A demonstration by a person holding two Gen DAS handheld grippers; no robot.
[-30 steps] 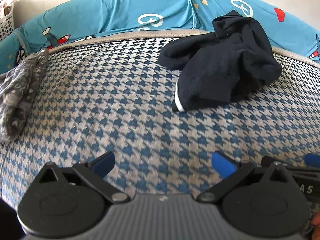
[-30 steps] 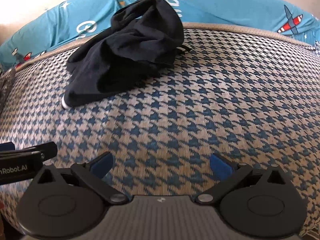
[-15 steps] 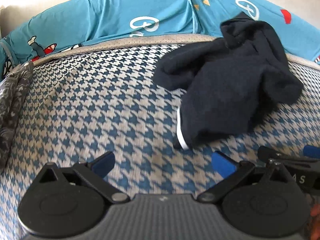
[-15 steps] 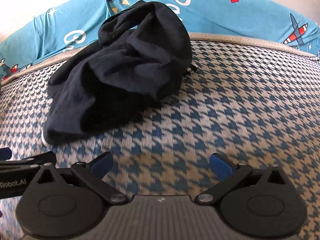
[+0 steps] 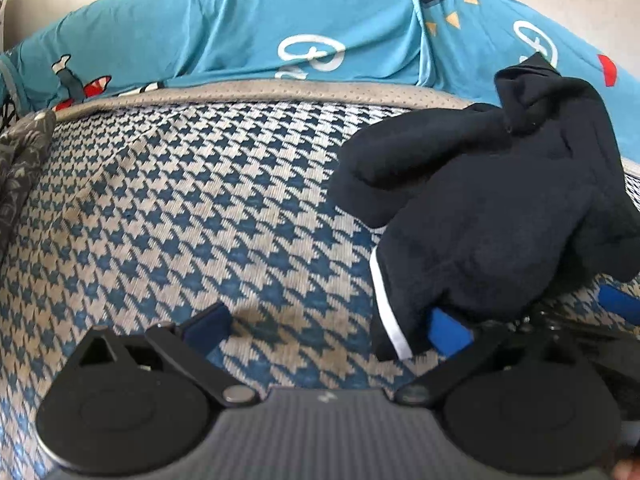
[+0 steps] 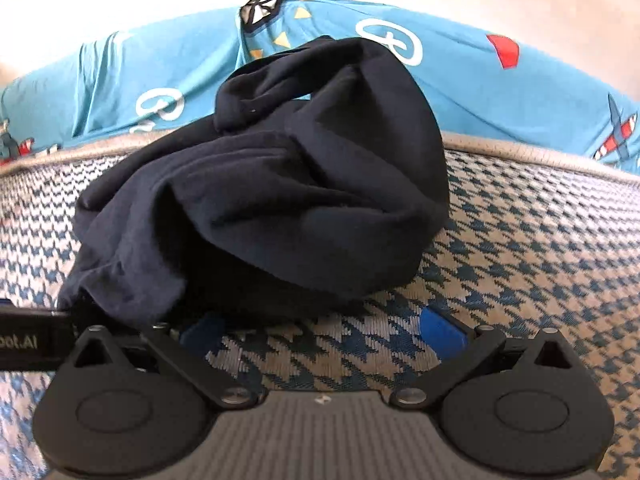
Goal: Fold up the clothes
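Both tongs (image 5: 328, 326) nearer dark garment (image 6: 260, 184)

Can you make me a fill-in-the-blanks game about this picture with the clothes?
1. The crumpled dark navy garment has a ____ stripe on its hem.
2. It lies on a ____ patterned cover.
3. Both the left gripper and right gripper are ____.

Answers: white; houndstooth; open

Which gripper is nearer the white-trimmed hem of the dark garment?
Left. The left gripper has its right finger against the white-trimmed hem of the dark garment. The right gripper sits open farther along the pile's near edge.
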